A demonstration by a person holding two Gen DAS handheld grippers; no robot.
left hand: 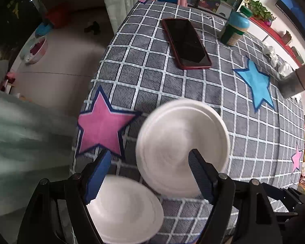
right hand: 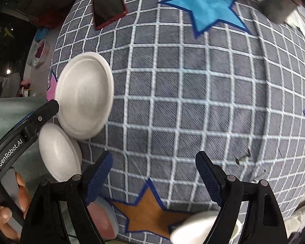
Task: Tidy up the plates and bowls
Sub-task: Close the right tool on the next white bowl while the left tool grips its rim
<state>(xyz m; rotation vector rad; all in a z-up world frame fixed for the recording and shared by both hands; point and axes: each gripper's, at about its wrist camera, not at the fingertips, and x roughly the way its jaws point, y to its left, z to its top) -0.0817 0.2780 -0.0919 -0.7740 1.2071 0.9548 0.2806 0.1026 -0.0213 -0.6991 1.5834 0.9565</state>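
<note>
- Left gripper [left hand: 149, 162]: jaws wide apart, gripping nothing, hovering over two white plates.
- Larger plate [left hand: 182, 146] on checked tablecloth [left hand: 193, 85] beside pink star [left hand: 103, 126]; smaller plate [left hand: 126, 209] nearer table edge.
- Right gripper [right hand: 153, 171]: jaws spread, empty, above orange star [right hand: 150, 211]; white bowl [right hand: 195, 228] below right finger.

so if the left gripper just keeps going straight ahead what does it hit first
Most likely the larger white plate: the open left gripper points at its near rim, though its height above the plate is unclear.

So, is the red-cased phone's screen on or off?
Off: the red-cased phone lies face up on the checked tablecloth, its screen uniformly black.
</note>
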